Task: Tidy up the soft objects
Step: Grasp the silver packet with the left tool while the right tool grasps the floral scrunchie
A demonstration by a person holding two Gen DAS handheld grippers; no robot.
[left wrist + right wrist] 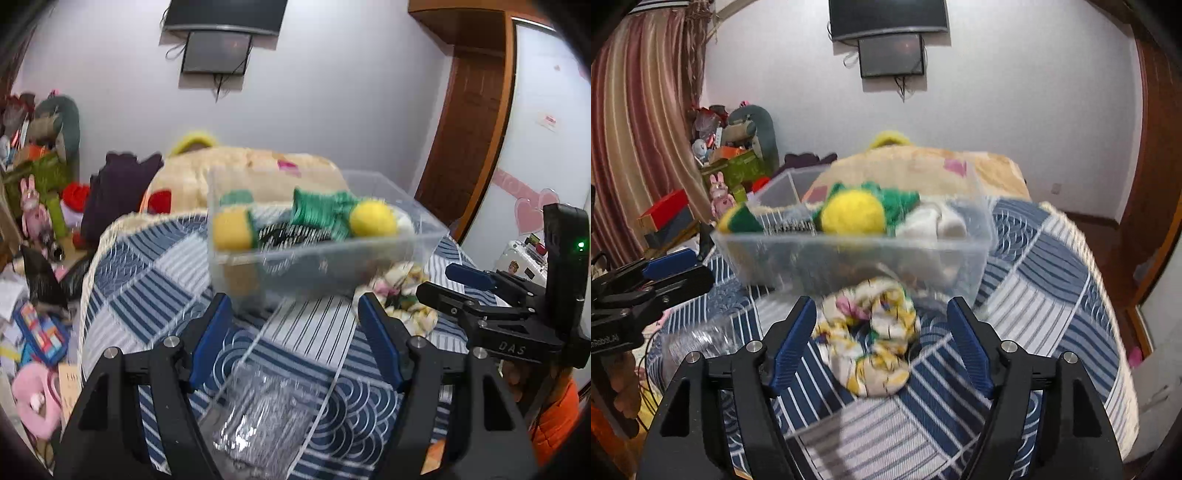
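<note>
The left gripper (295, 310) points forward and tips down a bit — its two blue fingers (208, 341) stand wide apart, with nothing pinched between them. The right gripper (882, 314) sits at its 3 o'clock side, tipped down too — jaws wide, pads (792, 343) pressing on nothing.

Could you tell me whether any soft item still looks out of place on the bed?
Yes: a floral cloth bundle lies crumpled on the striped bedspread, just outside the clear bin that holds the other soft items.
</note>
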